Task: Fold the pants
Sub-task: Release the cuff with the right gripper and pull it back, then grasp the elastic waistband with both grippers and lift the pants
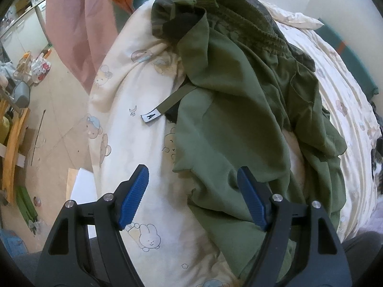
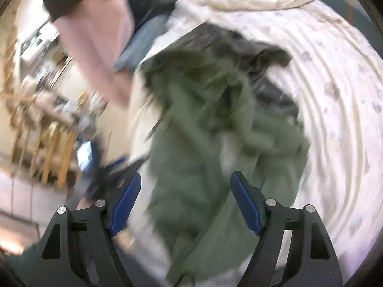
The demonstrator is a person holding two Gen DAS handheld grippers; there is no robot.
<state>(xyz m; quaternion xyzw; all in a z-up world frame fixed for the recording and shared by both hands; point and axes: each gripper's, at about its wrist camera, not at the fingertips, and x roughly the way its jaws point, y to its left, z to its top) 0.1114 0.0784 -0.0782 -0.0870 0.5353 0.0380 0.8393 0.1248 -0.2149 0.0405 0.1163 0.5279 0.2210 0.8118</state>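
At about nine o'clock in the left wrist view the floor [image 1: 59,110] carries a wooden rack [image 1: 14,148] and loose clutter too small to name; no box, basket or drawer shows in either view, so there is no container to report. Moving right, a pink curtain [image 1: 71,24] hangs at eleven o'clock beside the bed [image 1: 124,110], whose cream cover is printed with bears and rabbits. On the bed, from the centre toward one and three o'clock, lie the pants [image 1: 239,110]: olive green, crumpled in a heap, with the ribbed waistband [image 1: 246,21] bunched at twelve o'clock and a strap with a white tag [image 1: 150,117] trailing out toward nine. The left gripper [image 1: 192,184] hangs over the near edge of the cloth at six o'clock, its blue fingers [image 1: 134,191] spread wide with nothing between them. The right wrist view is badly blurred, but the right gripper [image 2: 185,189] shows its fingers [image 2: 125,201] equally wide apart and empty, above the same green heap [image 2: 203,143]. The step in hand looks like the first one: spreading the garment flat. Done well, I judge, each gripper would pinch one corner of the waistband, taking a single layer edge rather than a bunched wad, and draw the pants straight so both legs lie together before any fold; the loose strap may snag or end up outside the fold.
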